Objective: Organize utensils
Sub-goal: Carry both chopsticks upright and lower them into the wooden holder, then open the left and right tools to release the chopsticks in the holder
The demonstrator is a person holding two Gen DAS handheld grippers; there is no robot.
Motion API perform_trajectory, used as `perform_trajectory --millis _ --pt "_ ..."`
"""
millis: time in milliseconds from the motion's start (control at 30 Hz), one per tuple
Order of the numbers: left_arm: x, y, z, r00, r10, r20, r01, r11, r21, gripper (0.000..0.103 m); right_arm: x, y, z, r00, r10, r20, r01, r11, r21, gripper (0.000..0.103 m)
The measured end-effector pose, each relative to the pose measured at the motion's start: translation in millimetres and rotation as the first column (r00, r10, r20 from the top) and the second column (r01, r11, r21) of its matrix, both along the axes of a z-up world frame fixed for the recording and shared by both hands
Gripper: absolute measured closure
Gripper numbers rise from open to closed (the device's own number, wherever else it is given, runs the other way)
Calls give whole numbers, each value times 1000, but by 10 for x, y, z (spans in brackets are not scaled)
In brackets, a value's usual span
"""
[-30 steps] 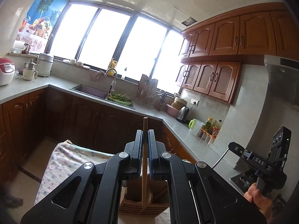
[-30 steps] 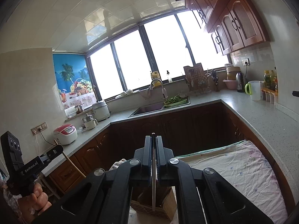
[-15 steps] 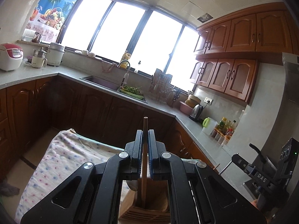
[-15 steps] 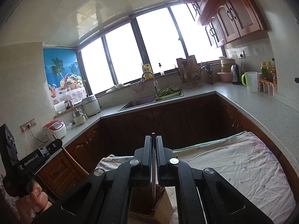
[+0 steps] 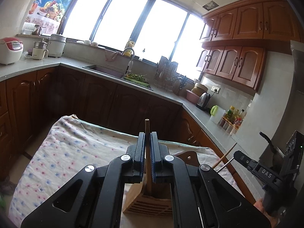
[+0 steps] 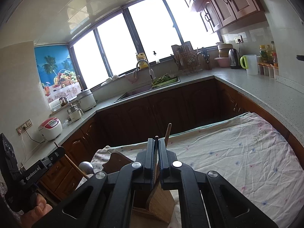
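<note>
- Left wrist view: a kitchen with brown wooden cabinets (image 5: 245, 70), a wide bright window and a grey counter carrying a sink (image 5: 106, 70) lay behind a bench (image 5: 62, 148) covered with a floral cloth.
- The left hand-held gripper (image 5: 147, 152) was closed on a thin wooden utensil handle (image 5: 146, 131), held upright, its top just above the fingers.
- The handle's lower end reached into a slatted wooden utensil holder (image 5: 148, 203) standing on the bench directly below the gripper.
- At the right edge the right hand-held gripper (image 5: 237, 154) gripped a slim metal utensil (image 5: 225, 164); another wooden stick (image 5: 225, 155) leaned just beside it.
- Right wrist view: the same counter ran around the room, with a rice cooker (image 6: 50, 129) at the left and a kettle (image 6: 233, 58) at the right; the cloth-covered bench lay ahead.
- The right hand-held gripper (image 6: 156, 152) was shut on a thin dark-edged utensil (image 6: 156, 142), its lower part going down toward the wooden holder (image 6: 159, 203) below.
- A wooden stick (image 6: 168, 133) rose tilted just behind the fingers.
- At the left, a hand (image 6: 36, 207) held the left hand-held gripper (image 6: 58, 151).
</note>
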State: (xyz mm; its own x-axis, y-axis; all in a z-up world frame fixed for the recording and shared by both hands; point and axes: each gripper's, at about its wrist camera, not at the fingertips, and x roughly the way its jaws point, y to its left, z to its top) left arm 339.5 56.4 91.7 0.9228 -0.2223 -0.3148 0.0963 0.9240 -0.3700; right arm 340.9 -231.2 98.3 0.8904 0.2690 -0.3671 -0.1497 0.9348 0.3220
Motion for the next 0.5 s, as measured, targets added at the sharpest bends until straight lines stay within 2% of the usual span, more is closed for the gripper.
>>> perform_trajectory --millis 367,500 --pt "51 -12 12 1000 -19 -16 19 1000 20 98 54 -1 7 1000 11 -29 -11 1000 -4 98" --pt "78 -4 -13 999 -34 -35 34 999 12 98 67 -15 -11 999 18 -33 -17 1000 12 94"
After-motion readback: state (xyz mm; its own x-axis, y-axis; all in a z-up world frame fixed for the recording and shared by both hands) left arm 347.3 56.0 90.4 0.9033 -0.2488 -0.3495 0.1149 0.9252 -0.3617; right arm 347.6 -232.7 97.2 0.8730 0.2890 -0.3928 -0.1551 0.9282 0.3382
